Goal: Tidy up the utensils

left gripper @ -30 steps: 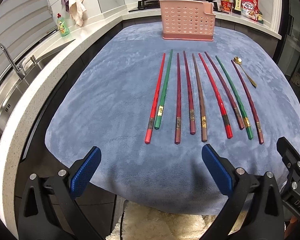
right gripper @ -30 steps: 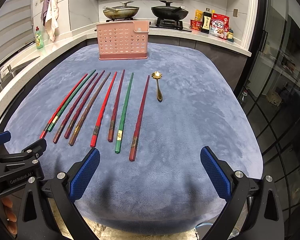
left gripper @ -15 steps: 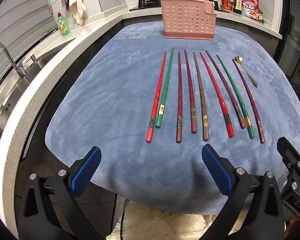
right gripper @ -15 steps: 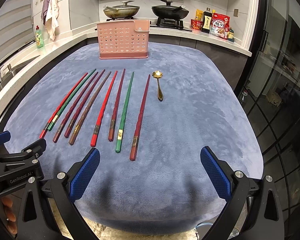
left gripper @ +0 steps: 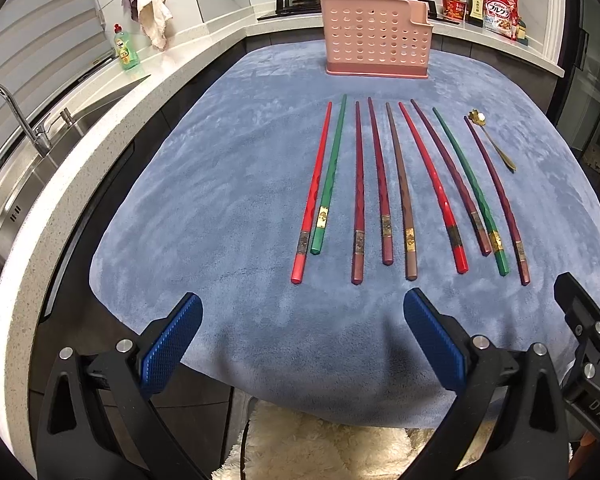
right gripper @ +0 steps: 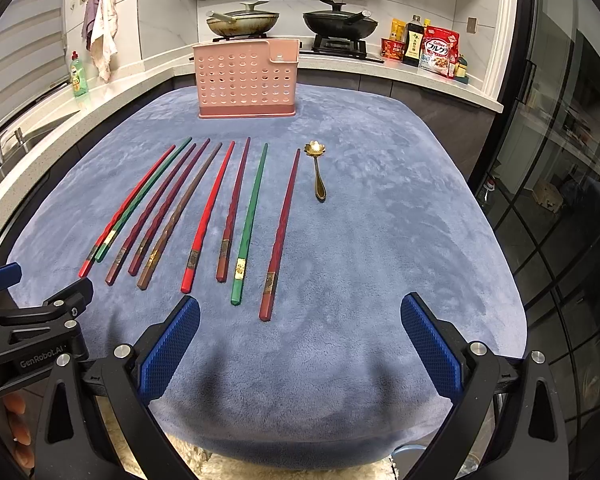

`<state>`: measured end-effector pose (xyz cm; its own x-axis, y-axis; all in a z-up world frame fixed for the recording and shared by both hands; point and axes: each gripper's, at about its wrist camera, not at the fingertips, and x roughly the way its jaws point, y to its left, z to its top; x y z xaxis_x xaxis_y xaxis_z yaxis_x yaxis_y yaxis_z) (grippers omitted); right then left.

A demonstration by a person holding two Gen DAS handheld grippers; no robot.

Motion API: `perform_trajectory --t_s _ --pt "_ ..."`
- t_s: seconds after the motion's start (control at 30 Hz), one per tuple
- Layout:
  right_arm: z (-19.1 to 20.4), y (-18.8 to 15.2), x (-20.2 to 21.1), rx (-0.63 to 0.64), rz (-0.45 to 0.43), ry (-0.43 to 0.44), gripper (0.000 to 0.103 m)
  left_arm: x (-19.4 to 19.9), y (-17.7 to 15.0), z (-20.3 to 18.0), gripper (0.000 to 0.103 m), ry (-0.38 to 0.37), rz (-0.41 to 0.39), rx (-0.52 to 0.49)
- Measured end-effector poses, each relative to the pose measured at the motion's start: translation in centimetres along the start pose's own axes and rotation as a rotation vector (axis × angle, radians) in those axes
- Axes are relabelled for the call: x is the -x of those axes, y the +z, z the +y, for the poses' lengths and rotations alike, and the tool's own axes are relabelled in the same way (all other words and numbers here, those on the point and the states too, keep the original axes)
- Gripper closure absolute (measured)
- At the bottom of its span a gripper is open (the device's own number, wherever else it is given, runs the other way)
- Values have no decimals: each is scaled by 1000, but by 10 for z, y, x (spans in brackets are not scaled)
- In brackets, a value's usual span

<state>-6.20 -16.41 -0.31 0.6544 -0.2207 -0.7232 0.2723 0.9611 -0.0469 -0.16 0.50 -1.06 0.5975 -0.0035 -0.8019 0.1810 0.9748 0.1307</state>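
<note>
Several chopsticks, red, green, maroon and brown (left gripper: 400, 184) (right gripper: 204, 208), lie side by side on a blue mat (left gripper: 220, 200) (right gripper: 400, 240). A small gold spoon (left gripper: 494, 140) (right gripper: 318, 172) lies to their right. A pink perforated utensil holder (left gripper: 376, 44) (right gripper: 246, 78) stands upright at the mat's far end. My left gripper (left gripper: 300, 336) is open and empty over the mat's near edge, short of the chopstick ends. My right gripper (right gripper: 300, 340) is open and empty, just short of the rightmost chopsticks' near ends.
A sink with a tap (left gripper: 16, 120) and a green soap bottle (left gripper: 125, 48) lie along the left counter. Two pans (right gripper: 288, 20) sit on the stove behind the holder, with food packets (right gripper: 436, 52) at the back right. A glass door (right gripper: 572, 160) is on the right.
Both grippers have stayed open; the left view has crept slightly forward towards the chopsticks. Nothing on the mat has moved.
</note>
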Motion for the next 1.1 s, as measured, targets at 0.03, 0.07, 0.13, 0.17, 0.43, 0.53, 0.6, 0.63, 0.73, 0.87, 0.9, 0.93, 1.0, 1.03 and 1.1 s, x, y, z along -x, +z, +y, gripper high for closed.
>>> perform_trajectory --t_s 0.03,0.07,0.13,0.17,0.43,0.53,0.6,0.63,0.73,0.87,0.9,0.93,1.0,1.03,1.1 --pt "0 0 0 0 0 0 7 0 0 0 7 -1 0 0" --pt "0 0 0 -1 1 0 7 0 0 0 7 0 0 0" --pt "0 0 0 -2 1 0 7 0 0 0 7 1 0 0" --pt "0 0 0 -2 2 0 7 0 0 0 7 0 0 0" --pt "0 0 0 0 1 0 7 0 0 0 7 1 0 0" --pt "0 0 0 -1 1 0 7 0 0 -1 7 0 1 -2" --pt "0 0 0 0 1 -1 7 -1 0 -1 7 0 3 -2" --pt "0 0 0 -1 1 -1 7 0 0 -2 7 0 4 -3" --pt "0 0 0 -1 1 0 7 0 -1 -2 7 0 6 -2" --pt "0 0 0 -1 2 0 7 0 -1 -2 7 0 6 -4" --pt "0 -1 1 -1 2 0 7 -1 -1 -2 7 0 6 -4" --pt "0 -1 0 0 1 0 7 0 0 -2 7 1 6 -3" --pt "0 -1 0 0 2 0 7 -1 0 -2 7 0 6 -3" --pt "0 0 0 0 2 0 7 -1 -1 -2 7 1 6 -3" --pt "0 -1 0 -1 2 -1 7 0 -1 -2 7 1 7 -3"
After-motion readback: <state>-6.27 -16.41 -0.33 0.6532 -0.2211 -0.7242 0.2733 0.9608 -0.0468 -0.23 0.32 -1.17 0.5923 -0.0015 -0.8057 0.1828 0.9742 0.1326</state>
